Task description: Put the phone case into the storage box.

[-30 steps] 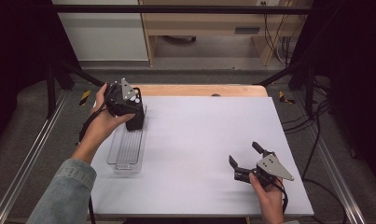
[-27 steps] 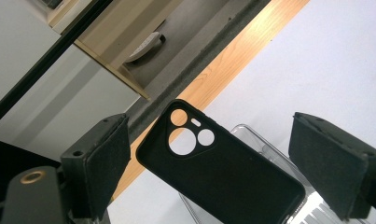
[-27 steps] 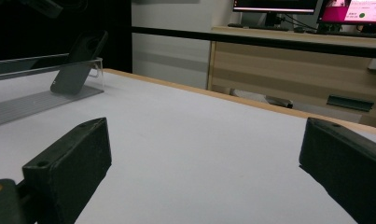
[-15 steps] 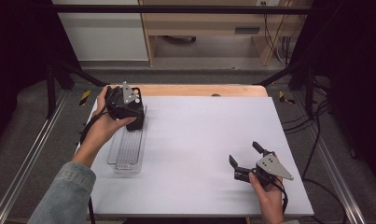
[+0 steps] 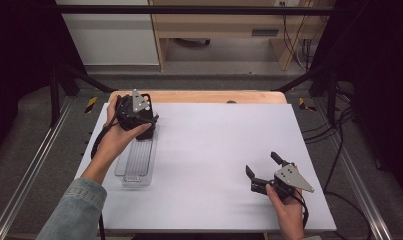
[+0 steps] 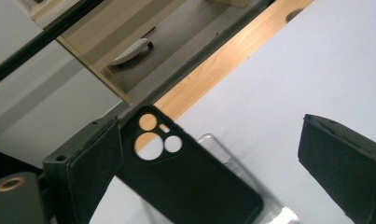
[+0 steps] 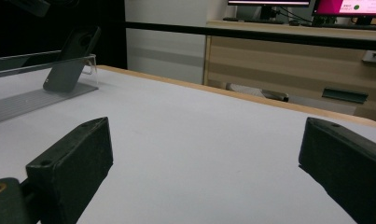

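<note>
2 grippers work this table. The left gripper (image 6: 209,154) has just been opening its jaws; the black phone case (image 6: 185,182) leans between them, touching neither pad, its lower end in the clear tray (image 5: 136,162). It looks light, thin and flexible, best pinched across its long edges. The right gripper (image 5: 261,167) rests released, well apart.

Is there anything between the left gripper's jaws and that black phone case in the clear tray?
Nothing visible. The left gripper, its jaws open wide, sits right over the black phone case, which leans on the clear tray.
</note>
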`<state>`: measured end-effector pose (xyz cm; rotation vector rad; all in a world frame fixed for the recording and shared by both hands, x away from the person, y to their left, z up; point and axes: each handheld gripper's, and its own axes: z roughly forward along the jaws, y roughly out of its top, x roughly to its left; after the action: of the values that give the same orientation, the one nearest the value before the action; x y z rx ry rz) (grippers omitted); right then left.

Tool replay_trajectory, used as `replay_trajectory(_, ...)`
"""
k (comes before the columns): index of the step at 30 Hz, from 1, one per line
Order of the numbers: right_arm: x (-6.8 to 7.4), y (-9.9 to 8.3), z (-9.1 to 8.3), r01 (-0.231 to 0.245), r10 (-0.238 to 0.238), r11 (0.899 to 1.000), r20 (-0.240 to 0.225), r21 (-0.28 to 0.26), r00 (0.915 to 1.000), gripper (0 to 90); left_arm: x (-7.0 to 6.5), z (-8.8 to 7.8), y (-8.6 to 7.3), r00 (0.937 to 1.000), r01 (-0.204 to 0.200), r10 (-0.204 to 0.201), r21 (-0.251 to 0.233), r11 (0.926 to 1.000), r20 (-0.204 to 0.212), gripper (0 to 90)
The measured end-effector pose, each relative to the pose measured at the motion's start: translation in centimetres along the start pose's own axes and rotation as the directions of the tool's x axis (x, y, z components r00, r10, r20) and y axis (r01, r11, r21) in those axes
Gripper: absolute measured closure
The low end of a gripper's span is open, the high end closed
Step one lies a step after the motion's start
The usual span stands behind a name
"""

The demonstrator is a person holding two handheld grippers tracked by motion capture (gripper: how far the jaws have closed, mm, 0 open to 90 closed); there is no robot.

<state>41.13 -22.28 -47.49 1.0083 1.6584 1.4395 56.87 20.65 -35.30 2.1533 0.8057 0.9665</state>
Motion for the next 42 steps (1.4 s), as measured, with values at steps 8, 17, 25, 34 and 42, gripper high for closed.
replay_trajectory(8,0.0,0.1,0.1,-0.010,0.010,1.000,0.029,0.009,0.9995,3.1,-0.8,-0.5,0.3,0.9979,0.064,-0.065,-0.073,0.9953,-0.008,5.3)
replay_trajectory(17,-0.2,0.2,0.0,-0.045,0.044,0.998,0.028,0.036,0.9987,2.9,-2.2,-0.8,0.8,0.9926,0.118,-0.114,-0.114,0.9864,0.042,4.6)
replay_trajectory(25,-0.3,0.2,0.0,-0.047,0.045,0.998,0.036,0.046,0.9983,3.2,-2.5,-1.6,0.8,0.9836,0.180,-0.174,-0.171,0.9688,0.049,4.6)
replay_trajectory(34,-0.5,0.2,-0.3,-0.063,0.061,0.997,0.052,0.046,0.9968,3.2,-3.0,-3.2,0.7,0.9684,0.248,-0.234,-0.219,0.9438,0.087,2.7)
replay_trajectory(42,-0.9,0.3,-0.3,-0.086,0.084,0.995,0.039,0.059,0.9957,3.0,-3.4,-4.6,0.3,0.9579,0.285,-0.265,-0.255,0.9241,0.111,2.5)
